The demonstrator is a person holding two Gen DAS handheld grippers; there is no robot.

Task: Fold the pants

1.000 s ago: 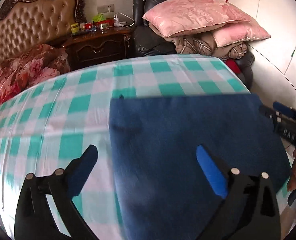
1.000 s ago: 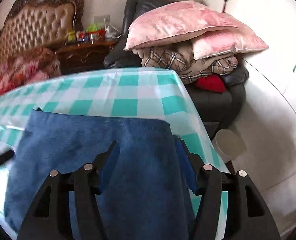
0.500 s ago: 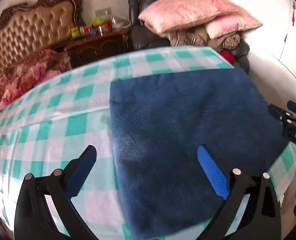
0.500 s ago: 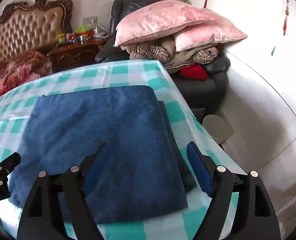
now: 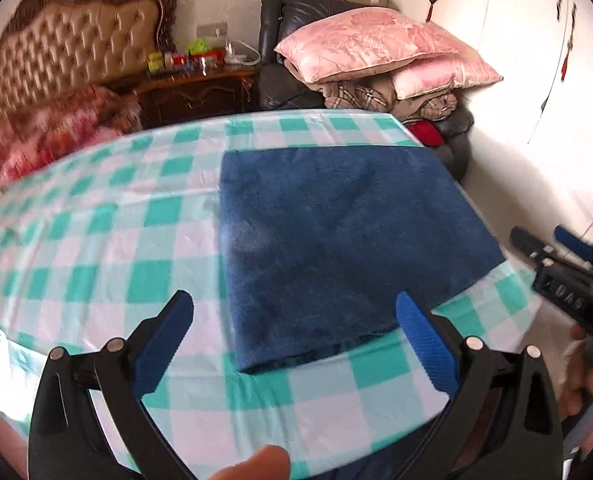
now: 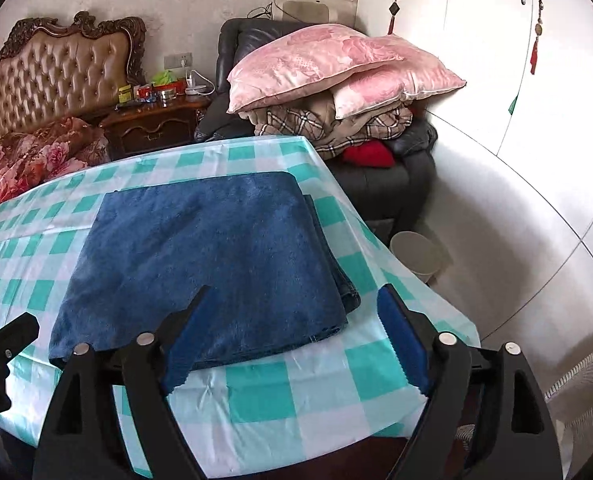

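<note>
The soft, limp pants (image 6: 200, 264) lie folded on the table (image 6: 280, 396), best pinched at the near hem, with the left gripper (image 5: 294, 344) and the right gripper (image 6: 292, 340) open and empty.

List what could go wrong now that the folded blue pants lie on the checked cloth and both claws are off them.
1. The folded pants lie near the right edge of the table; a nudge that way could slide them off.
2. Lower layers stick out on the right side of the fold, so it may look uneven or spring open.
3. The right claw, whose jaws have just been opening and hold nothing, and the open left claw hang close above the cloth and could snag it.
</note>
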